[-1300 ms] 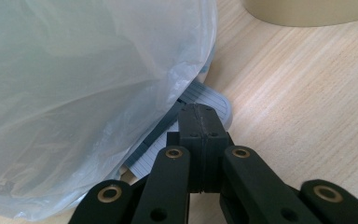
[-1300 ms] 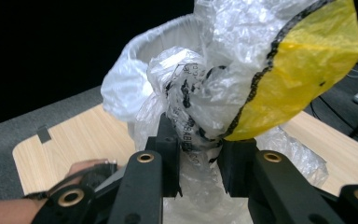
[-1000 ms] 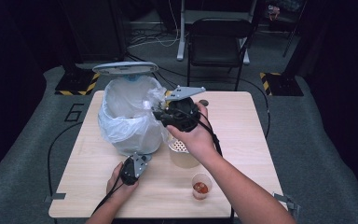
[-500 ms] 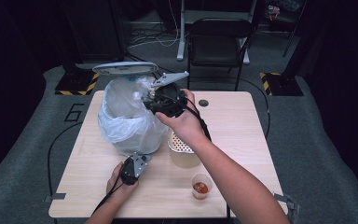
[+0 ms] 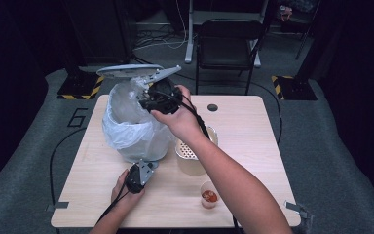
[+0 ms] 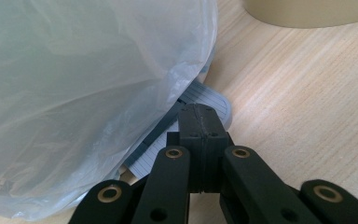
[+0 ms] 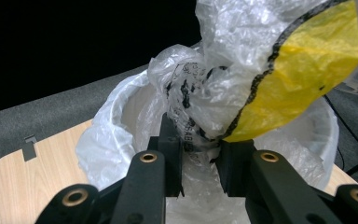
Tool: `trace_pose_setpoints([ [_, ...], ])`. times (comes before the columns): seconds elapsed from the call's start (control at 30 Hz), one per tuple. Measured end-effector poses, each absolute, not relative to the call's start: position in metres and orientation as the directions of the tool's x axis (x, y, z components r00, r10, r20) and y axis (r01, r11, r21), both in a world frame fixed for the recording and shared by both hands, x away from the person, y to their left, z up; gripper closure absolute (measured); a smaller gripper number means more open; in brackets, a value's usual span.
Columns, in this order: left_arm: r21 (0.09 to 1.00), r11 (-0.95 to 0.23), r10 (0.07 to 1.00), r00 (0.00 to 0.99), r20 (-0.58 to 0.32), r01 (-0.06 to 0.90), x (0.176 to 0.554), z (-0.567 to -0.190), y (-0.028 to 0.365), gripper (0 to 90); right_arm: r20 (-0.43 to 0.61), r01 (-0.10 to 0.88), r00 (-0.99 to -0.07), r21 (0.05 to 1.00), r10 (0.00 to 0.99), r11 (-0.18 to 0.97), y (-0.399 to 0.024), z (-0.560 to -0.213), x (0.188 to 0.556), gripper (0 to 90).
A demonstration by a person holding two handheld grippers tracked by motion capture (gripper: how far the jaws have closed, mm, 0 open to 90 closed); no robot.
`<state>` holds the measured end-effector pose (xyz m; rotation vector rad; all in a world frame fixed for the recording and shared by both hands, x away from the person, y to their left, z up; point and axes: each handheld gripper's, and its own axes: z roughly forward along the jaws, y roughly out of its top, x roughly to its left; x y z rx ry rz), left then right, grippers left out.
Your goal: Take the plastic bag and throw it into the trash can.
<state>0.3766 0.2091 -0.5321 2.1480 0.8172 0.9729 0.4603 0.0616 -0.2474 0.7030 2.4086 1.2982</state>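
Observation:
A small pedal bin [image 5: 134, 131] lined with a white plastic bag stands on the table's left half, its grey lid [image 5: 126, 71] raised. My right gripper [image 5: 148, 100] hovers over the bin's mouth, shut on a crumpled clear wrapper [image 7: 261, 70] printed in yellow and black. In the right gripper view the wrapper hangs above the lined opening [image 7: 121, 112], pinched in my right gripper [image 7: 199, 154]. My left gripper [image 5: 146, 168] is at the bin's foot with its jaws shut. Its tips [image 6: 200, 119] rest on the grey ribbed pedal [image 6: 216, 100] under the bag [image 6: 84, 93].
A beige perforated container [image 5: 191, 156] stands just right of the bin under my right forearm. A small clear cup with red contents [image 5: 209, 196] sits near the table's front edge. The wooden table [image 5: 253, 146] has a round hole [image 5: 212, 107]. A black chair [image 5: 229, 44] stands behind.
My right gripper has carried the wrapper leftward and away from me, from above the beige container to over the bin's mouth. My left gripper has stayed on the pedal.

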Motion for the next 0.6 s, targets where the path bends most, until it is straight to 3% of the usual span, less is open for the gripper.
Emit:
trace_pose_setpoints([
  [0.6,0.743,-0.610,0.739,0.536,0.409,0.274,0.377,-0.532,0.210,90.0,-0.049,0.270,-0.828,0.839,0.559,0.473,0.088,-0.260,0.481,73.7],
])
